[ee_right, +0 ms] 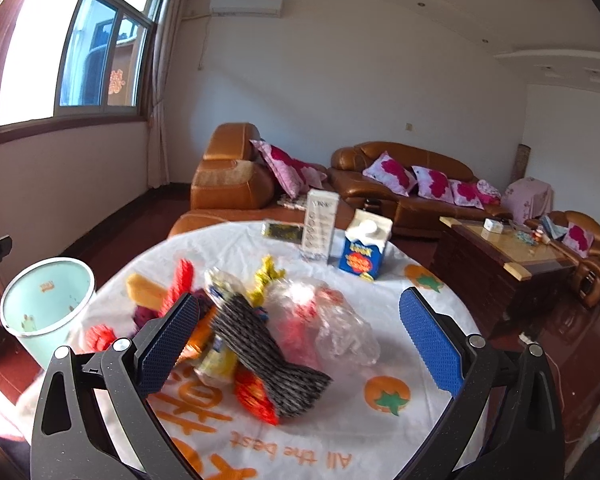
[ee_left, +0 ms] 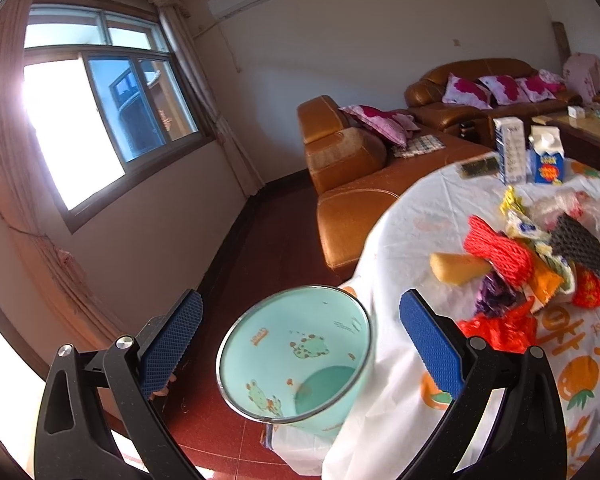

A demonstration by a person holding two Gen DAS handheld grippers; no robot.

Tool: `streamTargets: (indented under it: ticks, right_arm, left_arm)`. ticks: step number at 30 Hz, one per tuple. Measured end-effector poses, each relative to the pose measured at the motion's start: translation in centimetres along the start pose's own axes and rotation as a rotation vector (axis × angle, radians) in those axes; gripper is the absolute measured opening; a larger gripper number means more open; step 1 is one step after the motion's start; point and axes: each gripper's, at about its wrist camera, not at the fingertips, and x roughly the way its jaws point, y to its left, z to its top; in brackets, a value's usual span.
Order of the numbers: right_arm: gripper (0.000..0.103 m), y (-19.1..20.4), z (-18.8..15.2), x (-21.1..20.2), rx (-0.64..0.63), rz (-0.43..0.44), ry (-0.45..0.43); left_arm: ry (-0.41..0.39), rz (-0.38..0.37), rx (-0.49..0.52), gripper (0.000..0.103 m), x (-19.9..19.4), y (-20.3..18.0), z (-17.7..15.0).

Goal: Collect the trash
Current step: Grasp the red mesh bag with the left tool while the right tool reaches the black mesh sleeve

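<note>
Both grippers are spread wide and empty: the right gripper [ee_right: 300,340] hovers directly over the trash pile [ee_right: 260,332] near the tabletop's left edge, nearer it than the left gripper [ee_left: 300,340], which faces the bin [ee_left: 296,356] below that edge

We see a thin plastic cloth [ee_right: 412,312] with a slight sheen over the table, a smooth pale plastic bin [ee_left: 296,356] with a shiny metal rim, soft foam netting [ee_right: 268,356], a crinkled clear plastic bag [ee_right: 340,328], glossy cartons [ee_right: 366,250], brown leather sofas [ee_right: 400,184] and rough blue pads [ee_left: 432,344] on matt black claws.
</note>
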Motion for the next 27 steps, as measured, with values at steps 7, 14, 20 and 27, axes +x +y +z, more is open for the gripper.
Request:
streamTargets:
  ticks: [7,14,20,27]
  right_arm:
    - [0.098,-4.7,-4.7,0.7,0.051,-0.071,0.070]
    - [0.098,-7.0,-5.7,1.6,0.122,-0.078,0.073]
    - [0.098,-7.0,-6.4,3.0,0.128,-0.051,0.106]
    - [0.098,-7.3,-7.0,3.8,0.140,-0.038,0.127]
  left_arm:
    - [0.022,-0.090,0.066,0.097,0.5,-5.3,-1.1]
    - [0.106,-0.143,0.115,0.097,3.3,-9.8,-2.9]
    - [0.150,-0.190,0.114,0.095,5.1,-11.2,-3.9]
    - [0.161,-0.352,0.098,0.042,4.9,-11.9,-4.1]
